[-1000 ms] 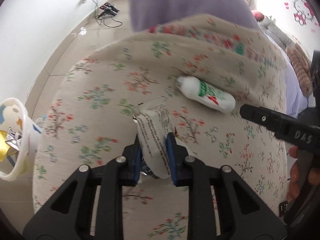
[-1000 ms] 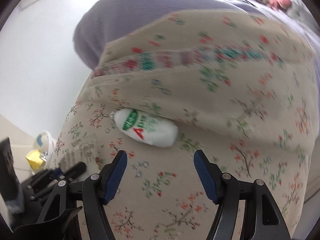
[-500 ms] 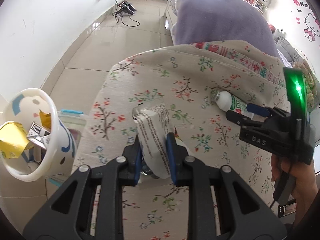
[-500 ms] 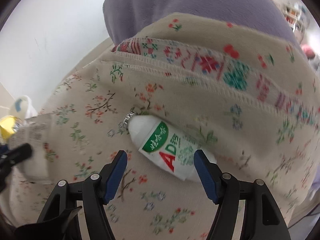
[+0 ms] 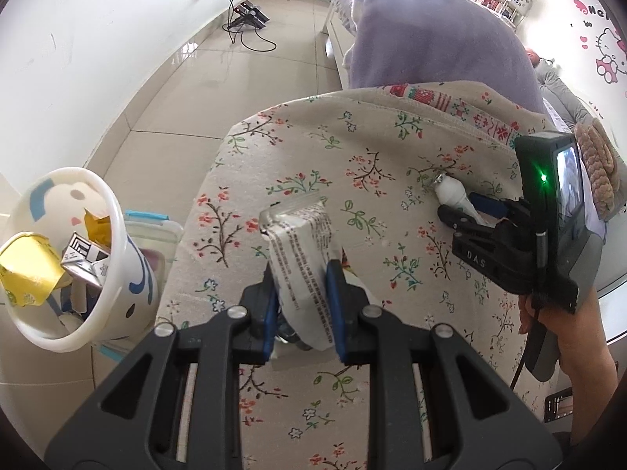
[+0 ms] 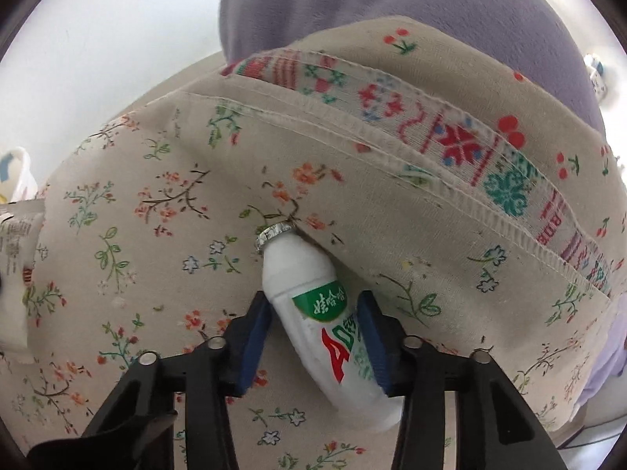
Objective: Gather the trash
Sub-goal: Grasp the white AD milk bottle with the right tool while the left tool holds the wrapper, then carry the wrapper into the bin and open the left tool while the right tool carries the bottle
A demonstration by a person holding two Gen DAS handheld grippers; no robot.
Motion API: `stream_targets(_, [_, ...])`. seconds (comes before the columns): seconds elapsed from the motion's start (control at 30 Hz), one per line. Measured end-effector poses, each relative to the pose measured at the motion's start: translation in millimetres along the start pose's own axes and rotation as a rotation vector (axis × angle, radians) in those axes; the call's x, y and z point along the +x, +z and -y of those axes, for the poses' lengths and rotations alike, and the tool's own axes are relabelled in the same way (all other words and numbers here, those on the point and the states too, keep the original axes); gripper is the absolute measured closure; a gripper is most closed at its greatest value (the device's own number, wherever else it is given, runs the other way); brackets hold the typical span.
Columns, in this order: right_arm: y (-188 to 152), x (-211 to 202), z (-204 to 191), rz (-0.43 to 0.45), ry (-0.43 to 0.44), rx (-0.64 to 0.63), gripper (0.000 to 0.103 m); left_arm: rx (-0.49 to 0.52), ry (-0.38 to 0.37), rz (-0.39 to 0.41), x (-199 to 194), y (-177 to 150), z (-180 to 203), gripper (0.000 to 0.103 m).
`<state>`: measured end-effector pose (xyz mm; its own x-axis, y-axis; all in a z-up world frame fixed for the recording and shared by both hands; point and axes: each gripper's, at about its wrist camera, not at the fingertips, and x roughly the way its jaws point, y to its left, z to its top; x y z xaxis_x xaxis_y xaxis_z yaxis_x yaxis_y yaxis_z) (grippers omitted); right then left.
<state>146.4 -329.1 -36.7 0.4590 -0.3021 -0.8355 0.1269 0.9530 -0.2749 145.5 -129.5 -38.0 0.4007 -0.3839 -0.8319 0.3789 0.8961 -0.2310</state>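
Floral beige sofa fabric [image 5: 352,149] carries a small white plastic drink bottle [image 6: 313,313], clamped by the right gripper [image 6: 313,337]. Left gripper [image 5: 301,293] grips a crumpled printed wrapper [image 5: 305,250]; both likely go next into the white cartoon bin [image 5: 133,274] at left.

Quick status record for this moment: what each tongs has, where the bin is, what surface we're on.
left tongs: shut on a printed wrapper, held above the cloth
right tongs: closed around a white bottle lying on the cloth, foil cap pointing away
bin: white, on the left beside the sofa, already holding yellow and printed scraps
surface: floral cloth over a sofa
behind: purple blanket
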Motion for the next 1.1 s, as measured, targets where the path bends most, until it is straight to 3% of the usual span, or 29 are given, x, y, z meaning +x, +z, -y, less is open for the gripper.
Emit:
stream_targets(0.07, [-0.7, 0.3, 0.8, -0.01, 0.002, 0.007, 0.073, -0.003, -0.001, 0.0, -0.6, 0.1, -0.9, 0.078])
stream_targets(0.2, [-3.2, -6.3, 3.0, -0.024, 0.039, 0.045, 0.076, -0.009, -0.005, 0.003, -1.4, 0.8, -4.7, 0.078])
stream_targets(0.33, [-9.6, -15.3, 10.4, -0.047, 0.172, 0.144, 0.081, -0.011, -0.009, 0.011, -5.3, 2.5, -8.1, 0.078])
stream_targets(0.63, [-38.9, -24.6, 24.6, -0.145, 0.415, 0.347, 0.082, -0.023, -0.008, 0.024, -15.1, 0.2, -20.2, 0.078])
stream_targets(0.97, [-60.8, -68.9, 0.5, -0.113, 0.509, 0.354, 0.082, -0.049, -0.006, 0.057, -35.3, -1.9, -41.2, 0.078])
stream_targets(1.1, [-49.6, -65.8, -11.3, -0.091, 0.546, 0.339, 0.082, -0.067, 0.0, 0.073, -44.1, -1.3, -53.3, 0.078])
